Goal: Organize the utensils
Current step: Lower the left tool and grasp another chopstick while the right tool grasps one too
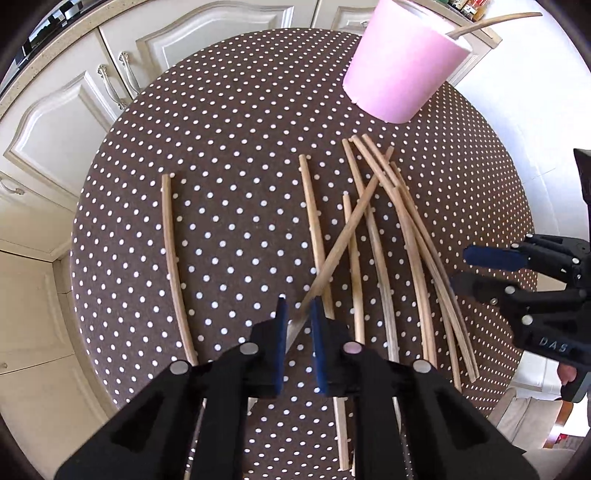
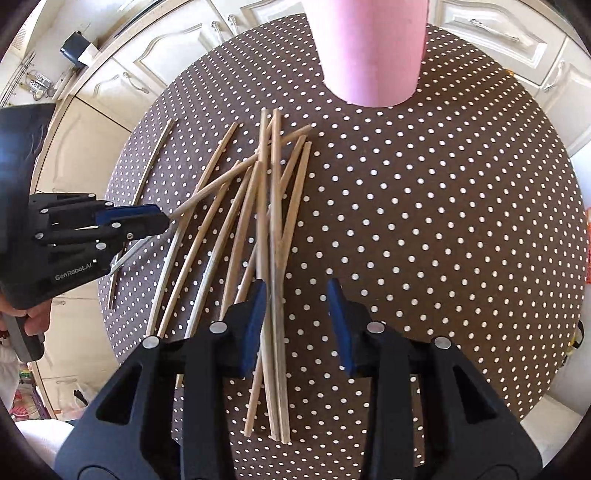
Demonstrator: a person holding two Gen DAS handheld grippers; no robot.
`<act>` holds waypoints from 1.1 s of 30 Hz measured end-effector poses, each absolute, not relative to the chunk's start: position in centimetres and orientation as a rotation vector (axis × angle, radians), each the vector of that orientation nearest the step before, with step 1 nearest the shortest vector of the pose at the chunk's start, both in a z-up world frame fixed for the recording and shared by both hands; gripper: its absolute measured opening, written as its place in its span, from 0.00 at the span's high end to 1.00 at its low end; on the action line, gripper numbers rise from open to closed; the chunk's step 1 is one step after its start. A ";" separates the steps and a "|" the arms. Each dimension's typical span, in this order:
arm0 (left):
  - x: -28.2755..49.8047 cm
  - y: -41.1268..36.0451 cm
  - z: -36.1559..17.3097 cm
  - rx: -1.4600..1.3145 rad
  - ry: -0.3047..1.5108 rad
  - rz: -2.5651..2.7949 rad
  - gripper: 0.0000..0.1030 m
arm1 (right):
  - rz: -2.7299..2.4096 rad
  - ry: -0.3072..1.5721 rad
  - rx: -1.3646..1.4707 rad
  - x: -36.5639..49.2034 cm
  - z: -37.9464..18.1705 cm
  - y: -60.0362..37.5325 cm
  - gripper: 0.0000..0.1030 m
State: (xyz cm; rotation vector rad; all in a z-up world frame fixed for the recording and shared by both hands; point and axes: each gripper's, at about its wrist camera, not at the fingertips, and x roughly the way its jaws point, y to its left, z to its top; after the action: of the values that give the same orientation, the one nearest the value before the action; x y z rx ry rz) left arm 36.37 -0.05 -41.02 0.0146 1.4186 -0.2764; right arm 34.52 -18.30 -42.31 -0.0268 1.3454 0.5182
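Note:
Several wooden chopsticks (image 1: 399, 229) lie in a loose pile (image 2: 236, 221) on a round brown polka-dot table (image 1: 221, 147). One chopstick (image 1: 173, 258) lies alone at the left. A pink cup (image 1: 402, 70) stands at the far side, seen close in the right wrist view (image 2: 369, 48), with one chopstick (image 1: 495, 22) leaning out of it. My left gripper (image 1: 298, 321) points down, shut on the thin end of a chopstick (image 1: 351, 229) that crosses the pile; that stick juts from its tips (image 2: 164, 218). My right gripper (image 2: 297, 291) is open over the pile's right side (image 1: 460, 269), with two sticks by its left pad.
Cream cabinet doors (image 1: 55, 129) with metal handles surround the table on the far and left sides (image 2: 110, 92). A hand (image 2: 37, 314) holds the left tool. The right half of the table (image 2: 443, 184) bears only the cloth.

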 end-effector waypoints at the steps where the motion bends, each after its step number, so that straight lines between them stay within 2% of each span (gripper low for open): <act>1: 36.5 -0.3 -41.1 0.021 1.419 -0.280 0.87 | 0.515 1.349 -0.035 34.5 -42.4 -18.0 0.68; 7: 36.9 -2.0 -41.8 0.044 1.424 -0.286 0.87 | 0.517 1.380 -0.047 34.8 -43.2 -17.2 0.72; 9: 37.1 -2.4 -41.9 0.034 1.426 -0.284 0.88 | 0.507 1.395 -0.056 35.2 -43.3 -16.9 0.77; 14: 37.6 -2.6 -42.1 0.026 1.432 -0.278 0.94 | 0.501 1.428 -0.070 37.3 -42.6 -16.4 0.77; 23: 39.0 -1.8 -42.4 -0.034 1.433 -0.264 0.94 | 0.512 1.497 -0.188 40.5 -42.5 -13.4 0.77; 33: 38.9 0.1 -43.1 -0.005 1.466 -0.230 0.94 | 0.480 1.536 -0.173 42.3 -42.7 -13.8 0.79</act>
State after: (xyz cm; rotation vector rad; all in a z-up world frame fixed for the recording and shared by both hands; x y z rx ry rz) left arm 38.88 0.10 -43.08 -0.0047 1.4660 -0.2298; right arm 42.26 -13.81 -42.70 -0.1729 1.5363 0.4802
